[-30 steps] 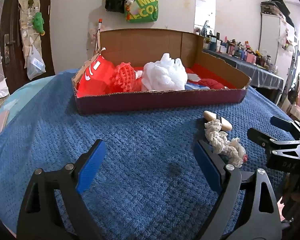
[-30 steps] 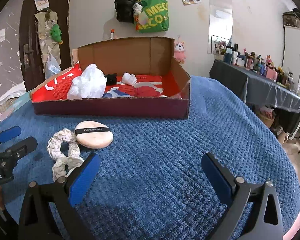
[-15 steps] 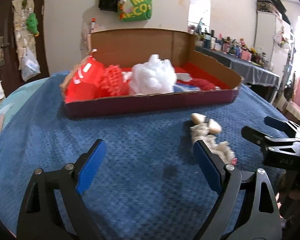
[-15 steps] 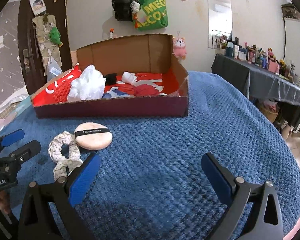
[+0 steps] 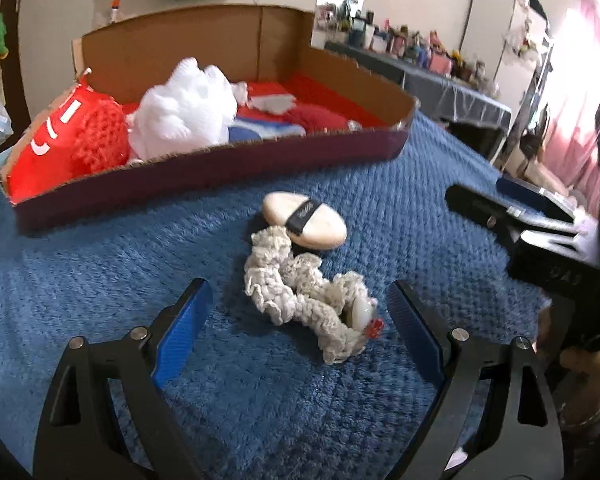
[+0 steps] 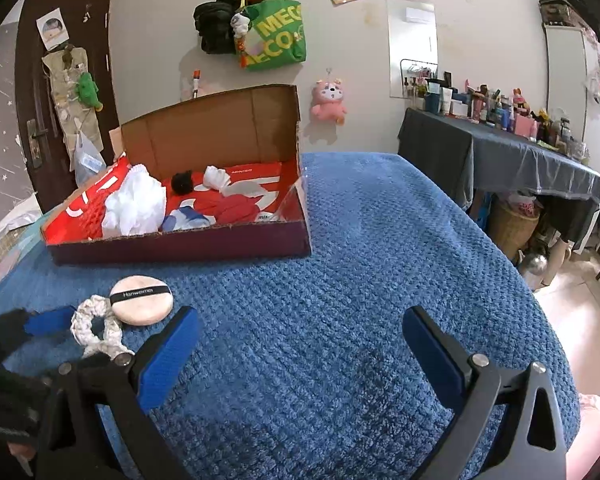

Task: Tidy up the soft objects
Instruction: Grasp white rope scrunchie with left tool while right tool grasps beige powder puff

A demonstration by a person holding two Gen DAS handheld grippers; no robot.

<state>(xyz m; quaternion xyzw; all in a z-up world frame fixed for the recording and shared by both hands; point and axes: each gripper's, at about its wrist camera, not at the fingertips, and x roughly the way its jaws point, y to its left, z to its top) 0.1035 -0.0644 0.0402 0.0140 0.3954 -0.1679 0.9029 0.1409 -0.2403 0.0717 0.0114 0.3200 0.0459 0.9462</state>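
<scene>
Cream scrunchie (image 5: 308, 300) on the blue blanket (image 5: 100, 280), framed by the wide-open, empty left gripper (image 5: 300, 328).
Its far end touches the beige powder puff (image 5: 304, 220), which lies near the cardboard box (image 5: 204, 180) of soft things. The right gripper (image 6: 300, 344), also spread wide and holding nothing, hovers over bare blanket beside them.

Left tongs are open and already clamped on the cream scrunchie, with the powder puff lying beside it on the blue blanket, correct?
Not quite. The left tongs are open, but not clamped: the left wrist view shows the cream scrunchie lying loose on the blue blanket between the spread fingers. The powder puff does lie beside it.
</scene>
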